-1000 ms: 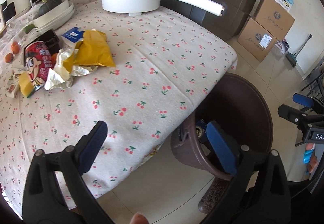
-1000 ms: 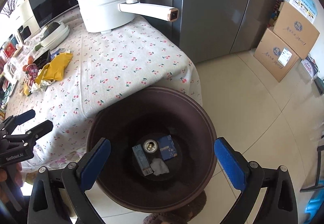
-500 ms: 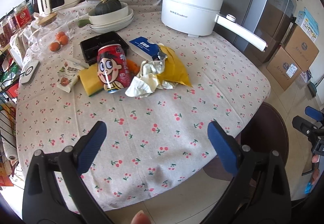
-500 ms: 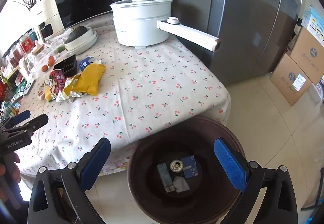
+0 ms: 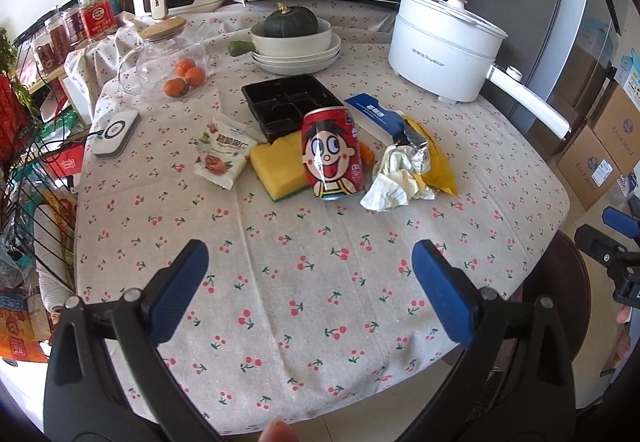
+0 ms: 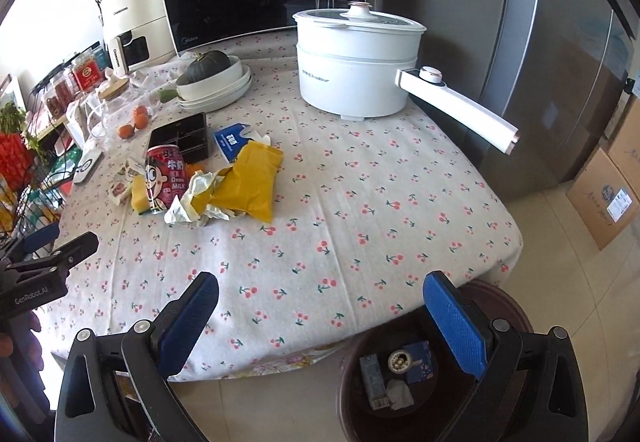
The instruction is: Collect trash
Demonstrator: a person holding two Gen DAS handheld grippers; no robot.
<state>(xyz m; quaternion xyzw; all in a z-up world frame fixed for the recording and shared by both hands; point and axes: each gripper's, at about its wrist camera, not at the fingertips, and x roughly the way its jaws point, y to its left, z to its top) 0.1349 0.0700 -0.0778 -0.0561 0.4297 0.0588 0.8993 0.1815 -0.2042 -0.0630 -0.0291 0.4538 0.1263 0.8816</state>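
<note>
Trash lies in a cluster mid-table: a red milk can (image 5: 332,154) standing upright, a crumpled white wrapper (image 5: 394,178), a yellow bag (image 5: 434,158), a blue packet (image 5: 372,112), a black plastic tray (image 5: 290,104), a snack packet (image 5: 220,152) and a yellow sponge (image 5: 280,166). The can (image 6: 166,178) and yellow bag (image 6: 252,182) also show in the right wrist view. A brown bin (image 6: 404,374) stands on the floor by the table's near right edge and holds several pieces of trash. My left gripper (image 5: 310,274) is open and empty above the table's front. My right gripper (image 6: 320,306) is open and empty above the table edge and bin.
A white electric pot (image 5: 444,54) with a long handle stands at the back right. Stacked white dishes with a squash (image 5: 296,38), a glass jar (image 5: 168,58), oranges (image 5: 186,78) and a white puck (image 5: 114,132) sit at the back left. Cardboard boxes (image 6: 608,194) stand on the floor right.
Both grippers have lifted and swung left from over the bin toward the table. The trash cluster has come to the middle of the left wrist view. Both stayed open.
</note>
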